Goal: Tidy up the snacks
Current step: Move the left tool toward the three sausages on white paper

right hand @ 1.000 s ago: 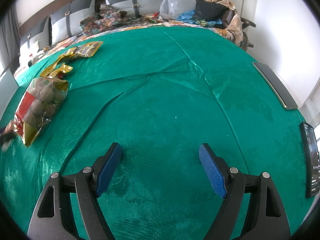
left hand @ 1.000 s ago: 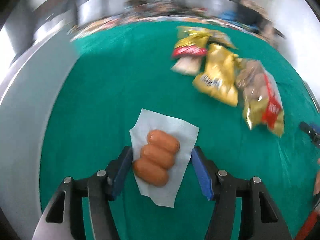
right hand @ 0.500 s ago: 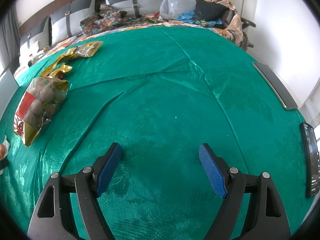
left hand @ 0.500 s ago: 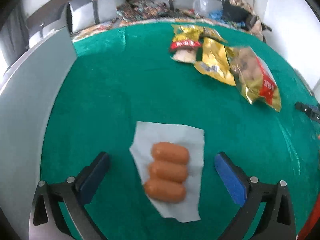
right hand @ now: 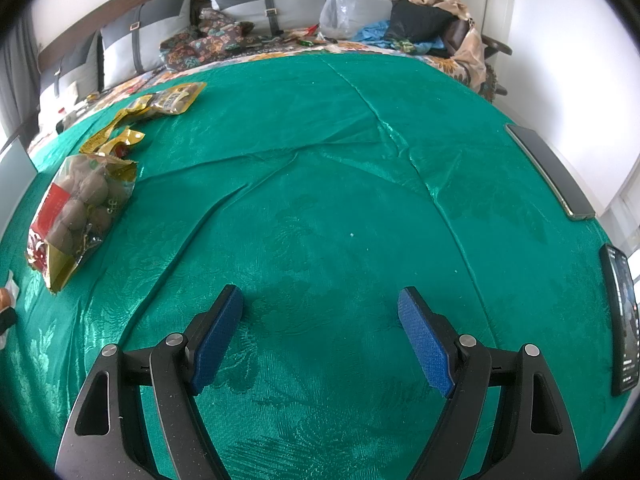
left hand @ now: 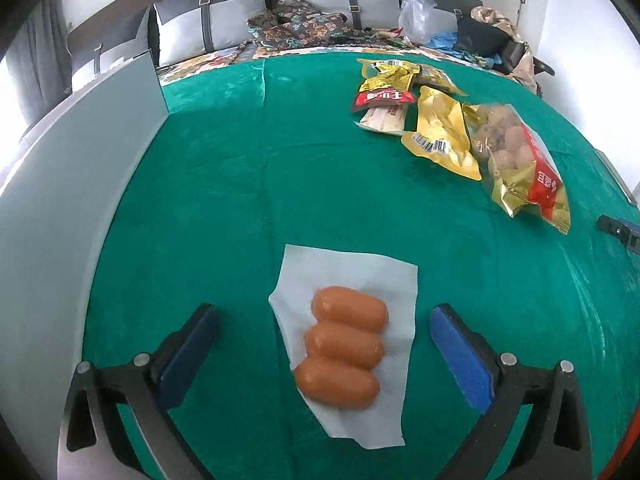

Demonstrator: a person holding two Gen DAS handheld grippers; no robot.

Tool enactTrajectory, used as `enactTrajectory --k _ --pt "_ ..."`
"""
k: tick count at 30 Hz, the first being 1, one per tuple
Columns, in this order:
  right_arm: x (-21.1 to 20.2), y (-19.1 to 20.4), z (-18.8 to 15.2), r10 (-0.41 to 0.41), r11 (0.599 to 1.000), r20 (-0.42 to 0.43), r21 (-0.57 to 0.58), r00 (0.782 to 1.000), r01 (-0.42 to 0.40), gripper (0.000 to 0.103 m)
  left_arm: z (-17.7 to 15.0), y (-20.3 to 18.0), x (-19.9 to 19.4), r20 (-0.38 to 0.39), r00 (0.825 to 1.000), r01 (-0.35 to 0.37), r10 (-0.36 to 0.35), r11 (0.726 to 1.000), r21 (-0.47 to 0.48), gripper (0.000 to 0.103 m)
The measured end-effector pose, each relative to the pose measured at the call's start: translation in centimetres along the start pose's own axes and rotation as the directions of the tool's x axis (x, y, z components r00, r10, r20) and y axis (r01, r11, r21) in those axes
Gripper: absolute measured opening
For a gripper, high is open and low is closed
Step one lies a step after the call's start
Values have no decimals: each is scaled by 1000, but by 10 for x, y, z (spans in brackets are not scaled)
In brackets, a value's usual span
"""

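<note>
Where the left wrist view ends at the right, a dark tool is cut off. Left gripper fingers are spread wide, holding nothing, on each side of three sausages on white paper near the bed's front edge. In the right wrist view, right gripper fingers are wide apart, empty, over green cloth; a snack bag lies by the left edge.

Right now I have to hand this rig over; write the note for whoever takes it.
Left gripper: open, holding nothing, its fingers either side of the sausage pack, which lies flat on the green cloth.
Right gripper: open, empty, over bare cloth.
Other snacks: nut bag, yellow pouch, red-label packet and more, in a loose cluster far right of the left view.
Done: sausage pack placed apart.
Left: sorting the cluster.
</note>
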State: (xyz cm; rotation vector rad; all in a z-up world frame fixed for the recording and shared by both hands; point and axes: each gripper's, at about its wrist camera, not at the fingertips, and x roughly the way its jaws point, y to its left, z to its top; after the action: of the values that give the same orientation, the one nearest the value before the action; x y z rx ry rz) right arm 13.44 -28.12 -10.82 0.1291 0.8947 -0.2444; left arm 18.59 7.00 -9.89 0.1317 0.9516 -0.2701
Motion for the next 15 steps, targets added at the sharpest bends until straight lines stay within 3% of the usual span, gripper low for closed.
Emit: enactTrajectory --k 15 --pt "0 0 0 -1 1000 0 0 1000 1 83 0 3 1 0 1000 -4 4 1000 -8 103"
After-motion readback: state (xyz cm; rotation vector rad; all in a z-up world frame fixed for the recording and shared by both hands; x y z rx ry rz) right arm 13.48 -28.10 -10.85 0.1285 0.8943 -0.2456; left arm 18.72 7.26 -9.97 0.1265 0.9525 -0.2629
